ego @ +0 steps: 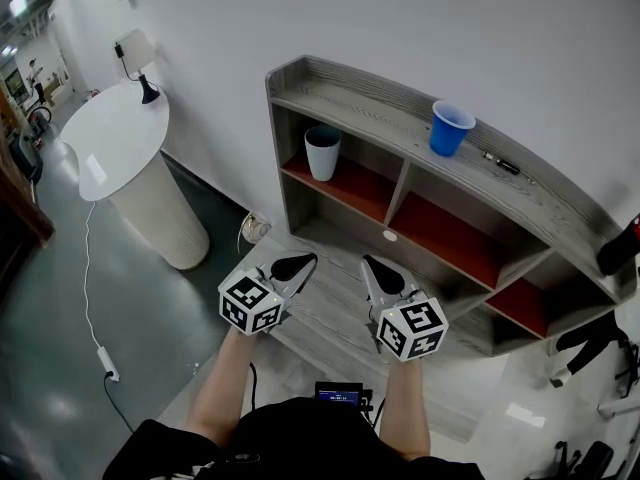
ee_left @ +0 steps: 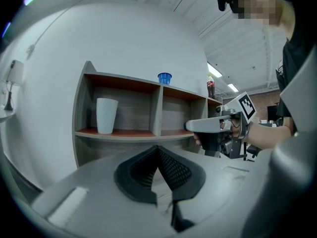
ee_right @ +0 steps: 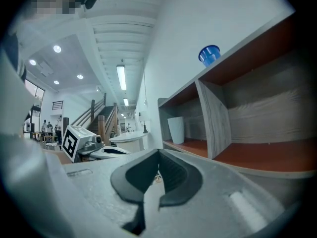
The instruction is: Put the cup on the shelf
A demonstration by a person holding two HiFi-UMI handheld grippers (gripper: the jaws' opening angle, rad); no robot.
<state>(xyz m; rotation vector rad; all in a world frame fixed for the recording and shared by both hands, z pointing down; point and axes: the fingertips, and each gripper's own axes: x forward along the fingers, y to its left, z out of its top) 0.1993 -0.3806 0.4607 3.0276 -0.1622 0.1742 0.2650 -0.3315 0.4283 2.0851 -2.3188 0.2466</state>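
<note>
A blue cup (ego: 450,128) stands upright on the top board of the grey wooden shelf (ego: 360,108); it also shows small in the left gripper view (ee_left: 164,78) and the right gripper view (ee_right: 209,54). A white cup (ego: 322,152) (ee_left: 106,115) (ee_right: 176,129) stands in the upper left compartment on a red board. My left gripper (ego: 296,265) and right gripper (ego: 372,268) hover side by side in front of the shelf's lower part, well below and short of both cups. Both are shut, jaw tips meeting, with nothing between them (ee_left: 158,150) (ee_right: 158,153).
A small dark object (ego: 503,163) lies on the shelf top right of the blue cup. A white round table (ego: 118,138) with a lamp (ego: 137,53) stands at left. A cable and plug (ego: 108,366) trail on the grey floor. Dark equipment (ego: 600,348) sits at right.
</note>
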